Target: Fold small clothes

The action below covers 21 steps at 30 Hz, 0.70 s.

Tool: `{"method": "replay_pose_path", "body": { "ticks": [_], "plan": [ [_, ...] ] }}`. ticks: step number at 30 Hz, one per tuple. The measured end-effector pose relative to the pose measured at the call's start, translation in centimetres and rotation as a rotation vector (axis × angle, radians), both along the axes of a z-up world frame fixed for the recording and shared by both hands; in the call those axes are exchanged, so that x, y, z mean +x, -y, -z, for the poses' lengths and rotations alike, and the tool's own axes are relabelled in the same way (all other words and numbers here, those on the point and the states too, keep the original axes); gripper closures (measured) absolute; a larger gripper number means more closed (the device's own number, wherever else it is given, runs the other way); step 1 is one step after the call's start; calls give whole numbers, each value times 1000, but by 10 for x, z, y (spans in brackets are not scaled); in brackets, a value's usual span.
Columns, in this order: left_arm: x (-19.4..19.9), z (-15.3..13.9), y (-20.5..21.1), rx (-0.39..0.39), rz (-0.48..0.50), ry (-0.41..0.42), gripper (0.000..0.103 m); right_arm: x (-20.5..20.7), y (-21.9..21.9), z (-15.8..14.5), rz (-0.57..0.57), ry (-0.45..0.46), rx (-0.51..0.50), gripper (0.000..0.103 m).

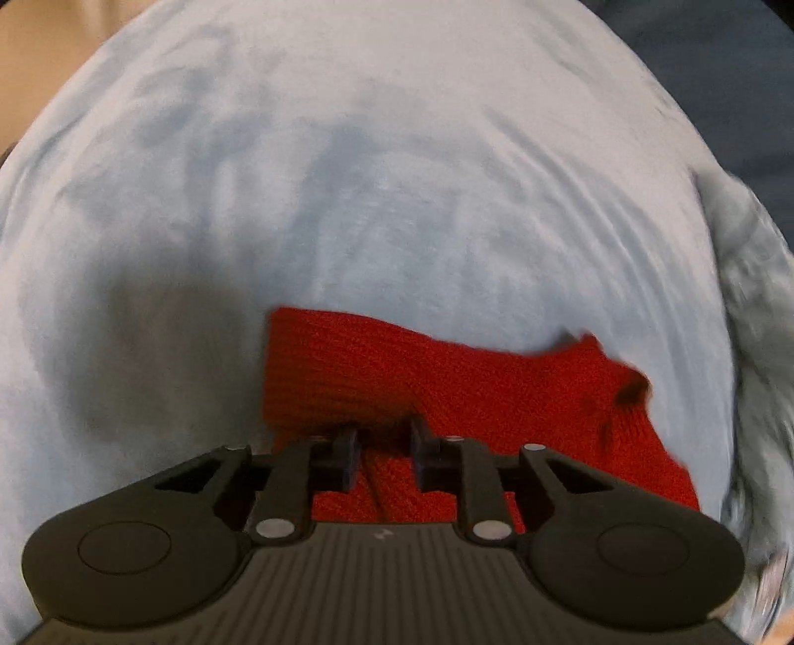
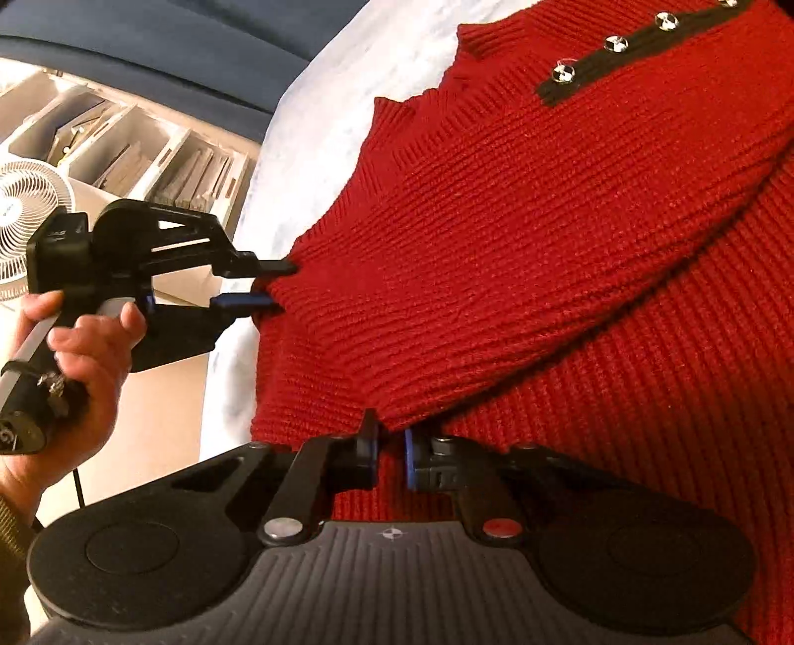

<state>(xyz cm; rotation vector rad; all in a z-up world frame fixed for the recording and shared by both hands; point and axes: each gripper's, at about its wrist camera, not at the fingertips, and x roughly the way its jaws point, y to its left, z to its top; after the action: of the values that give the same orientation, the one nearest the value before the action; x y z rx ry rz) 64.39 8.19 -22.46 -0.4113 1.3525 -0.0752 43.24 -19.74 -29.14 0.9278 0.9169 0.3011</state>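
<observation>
The pale blue blanket [image 1: 347, 198] filled most of what I saw from the left wrist view, soft and creased, spread over what I took for a bed or couch, though I could not tell which. On it lay the red knitted sweater [image 2: 546, 223], its ribbed body spreading across the right wrist view, with one folded layer lifted over the rest. Beyond the blanket's edge, on the far left of the right wrist view, stood a white shelf unit [image 2: 149, 149] with flat items standing in its compartments, and beside it a white fan [image 2: 25, 218]. My left tool [image 2: 273, 285] reached in from the side, held by a hand [image 2: 84, 347], and its two fingers were clenched on the sweater's edge, the knit bunched between them; in its own view the same left tool [image 1: 382, 441] showed red fabric running up through the narrow gap between its fingers. My right tool [image 2: 392, 446] was pinched on a lower fold of the sweater, its fingers nearly together with the knit caught in the slit. Near the top of the right wrist view a black placket [image 2: 645, 54] crossed the sweater, carrying a row of small shiny buttons [image 2: 615, 44].
</observation>
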Motion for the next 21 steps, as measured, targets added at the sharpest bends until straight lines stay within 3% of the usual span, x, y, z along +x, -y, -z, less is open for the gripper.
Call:
{"method": "replay_pose_path", "body": {
  "ticks": [3,4,5,7,8,12,13,14,16,17,18,19,21],
  "plan": [
    [5,-29,6,56,188,58,73,5,2,2,-13,-1,2,93],
    [7,-35,7,105,206,68,63,4,4,5,-14,-3,8,93],
    [9,-41,8,195,203,106,30,3,6,6,-14,-7,15,93],
    [9,-44,13,376,220,160,8,2,9,9,-7,-18,36,92],
    [9,-41,16,422,254,168,8,4,10,11,0,-22,46,91],
    [2,-28,21,378,305,158,8,4,9,12,9,-32,46,90],
    [-1,-22,24,401,318,165,8,4,10,12,5,-34,47,89],
    [-3,-16,28,479,328,166,8,3,11,11,0,-44,50,86],
    [-12,-6,34,626,331,188,8,-1,16,5,-13,-76,59,73],
    [-18,-5,33,652,331,200,8,-9,24,-2,-24,-83,60,59],
    [-23,-7,30,658,325,207,8,-17,32,-8,-22,-82,47,51],
    [-33,-11,26,645,315,223,8,-32,46,-18,-8,-73,13,50],
    [-54,-23,17,598,297,252,7,-70,84,-42,33,-9,-130,48]
  ]
}}
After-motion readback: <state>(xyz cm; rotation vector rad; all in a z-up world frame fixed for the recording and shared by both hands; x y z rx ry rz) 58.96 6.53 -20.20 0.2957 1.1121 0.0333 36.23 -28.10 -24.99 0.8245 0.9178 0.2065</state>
